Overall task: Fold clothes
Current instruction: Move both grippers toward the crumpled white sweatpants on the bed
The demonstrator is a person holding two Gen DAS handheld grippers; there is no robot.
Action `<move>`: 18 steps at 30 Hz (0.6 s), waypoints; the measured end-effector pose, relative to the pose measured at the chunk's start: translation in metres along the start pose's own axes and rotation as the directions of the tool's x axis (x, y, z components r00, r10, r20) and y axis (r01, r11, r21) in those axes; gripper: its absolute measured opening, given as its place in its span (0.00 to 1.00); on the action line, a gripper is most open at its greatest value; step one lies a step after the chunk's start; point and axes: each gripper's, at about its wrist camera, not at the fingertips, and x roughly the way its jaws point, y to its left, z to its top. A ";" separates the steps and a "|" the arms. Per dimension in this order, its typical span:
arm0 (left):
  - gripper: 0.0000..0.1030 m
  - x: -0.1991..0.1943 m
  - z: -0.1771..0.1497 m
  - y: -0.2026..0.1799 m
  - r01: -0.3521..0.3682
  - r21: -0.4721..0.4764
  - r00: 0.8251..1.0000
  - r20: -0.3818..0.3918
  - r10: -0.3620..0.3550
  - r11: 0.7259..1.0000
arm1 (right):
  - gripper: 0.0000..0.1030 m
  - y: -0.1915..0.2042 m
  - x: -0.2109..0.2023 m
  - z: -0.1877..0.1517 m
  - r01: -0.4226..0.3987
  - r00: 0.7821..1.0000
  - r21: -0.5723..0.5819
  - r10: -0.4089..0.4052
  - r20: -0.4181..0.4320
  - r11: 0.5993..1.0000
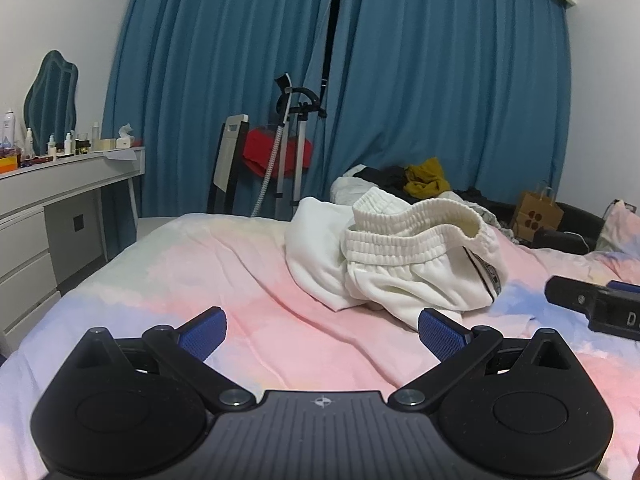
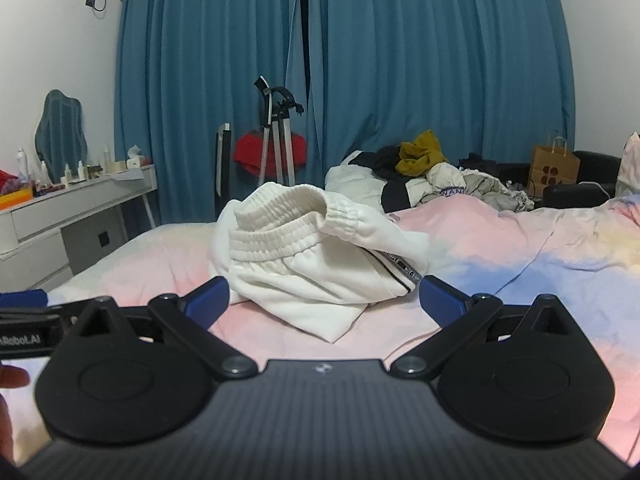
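A: Where is the crumpled white cotton trousers with the ribbed elastic waistband (image 1: 404, 256) now?

B: It lies in a heap on the bed with the pastel pink, blue and yellow sheet (image 1: 256, 276). From the left gripper (image 1: 322, 334) it is ahead of the jaws and a little to the right side; the cloth comes near the right blue pad (image 1: 442, 336), but I cannot tell if it touches.

A: And the jaws of the left gripper?

B: They stand wide apart and hold nothing. Only the sheet is between them.

A: What about the right gripper (image 2: 323, 299)?

B: Its jaws are also wide apart, with nothing in them. The white trousers (image 2: 316, 256) is straight ahead of them, and its lower fold reaches down between the two blue pads (image 2: 210, 300). The waistband stands up, open like a ring.

A: Is something behind the trousers?

B: Yes, further ahead of the jaws there is a pile of mixed clothes with a mustard-yellow piece on top (image 2: 420, 156), then the blue-green curtains (image 2: 420, 60). Far to the left is a white dressing tabletop with small bottles (image 2: 84, 190).
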 end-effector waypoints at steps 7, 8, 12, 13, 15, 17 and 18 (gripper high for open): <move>1.00 -0.001 0.001 0.001 -0.017 -0.010 1.000 0.006 0.017 1.000 | 1.00 -0.002 -0.001 -0.005 -0.009 1.000 0.021 0.009 0.005 1.000; 1.00 0.000 0.001 0.001 -0.018 -0.009 1.000 0.006 0.018 1.000 | 1.00 -0.003 -0.002 -0.005 -0.012 1.000 0.028 0.012 0.011 1.000; 1.00 0.003 0.002 0.001 -0.014 -0.008 1.000 0.000 0.014 1.000 | 1.00 -0.004 0.004 -0.008 -0.009 1.000 0.052 0.008 0.018 0.999; 1.00 0.005 0.002 0.001 -0.011 -0.011 1.000 -0.003 0.011 1.000 | 1.00 -0.005 0.007 -0.009 -0.005 1.000 0.062 0.004 0.014 0.998; 1.00 0.010 0.002 0.003 -0.005 -0.016 1.000 -0.008 0.005 1.000 | 1.00 -0.006 0.016 -0.012 0.009 1.000 0.079 -0.010 0.008 0.997; 1.00 0.017 0.003 0.005 0.002 -0.024 1.000 -0.011 -0.002 1.000 | 1.00 -0.007 0.026 -0.014 0.022 1.000 0.096 -0.022 -0.001 0.995; 1.00 0.020 0.003 0.005 0.006 -0.029 1.000 -0.012 -0.006 1.000 | 1.00 -0.008 0.031 -0.015 0.027 1.000 0.104 -0.026 -0.007 0.994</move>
